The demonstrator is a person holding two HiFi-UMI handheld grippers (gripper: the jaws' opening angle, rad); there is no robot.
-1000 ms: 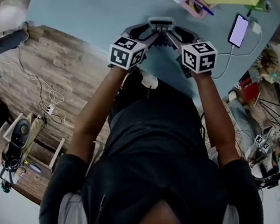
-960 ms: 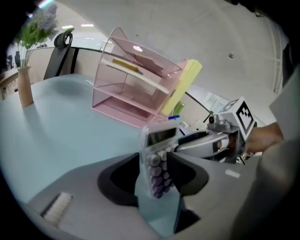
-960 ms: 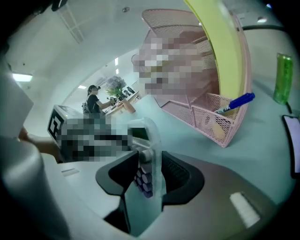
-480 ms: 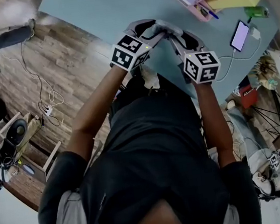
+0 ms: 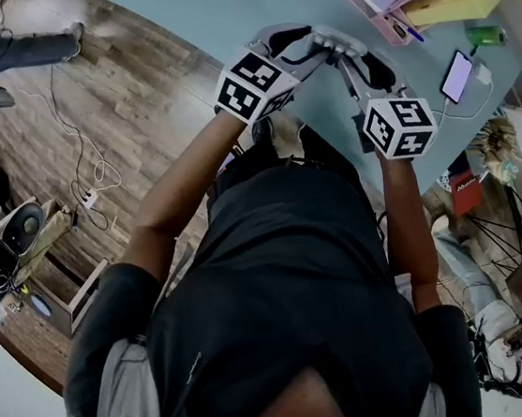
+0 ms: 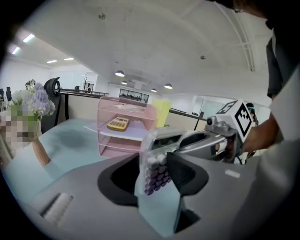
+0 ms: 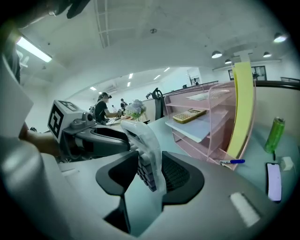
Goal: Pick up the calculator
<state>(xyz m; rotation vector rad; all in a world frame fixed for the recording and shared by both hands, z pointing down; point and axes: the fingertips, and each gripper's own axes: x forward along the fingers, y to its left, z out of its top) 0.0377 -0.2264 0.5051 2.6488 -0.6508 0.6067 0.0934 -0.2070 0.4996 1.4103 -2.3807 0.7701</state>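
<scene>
Both tongs are clamped on the same calculator [image 6: 158, 143], at a middling width. The left gripper [image 6: 157, 180] pinches the key end between its pads. The right gripper [image 7: 150, 174] grips it from the other side, so the two meet in a V in front of the person. The calculator stands on edge between them with its purple keys facing sideways. Its long axis runs away from the left jaws, display end farthest. Neither hand is nearer, since both already hold it. It appears to be held clear of the table, so the pick looks as good as made. Any further lift depends on the two hands keeping step so the body is not twisted.

Around them is an open office with ceiling lights and a wooden floor [image 5: 89, 111]. The pale blue table [image 5: 218, 10] lies below the grippers. At its far side stands a pink tray rack [image 7: 206, 124] with a second, beige calculator [image 7: 190, 115] on a shelf. A yellow folder [image 7: 243, 108] stands beside the rack. A green bottle [image 7: 274, 135], a phone [image 7: 273, 180] and a blue pen [image 7: 233, 161] lie nearby.
</scene>
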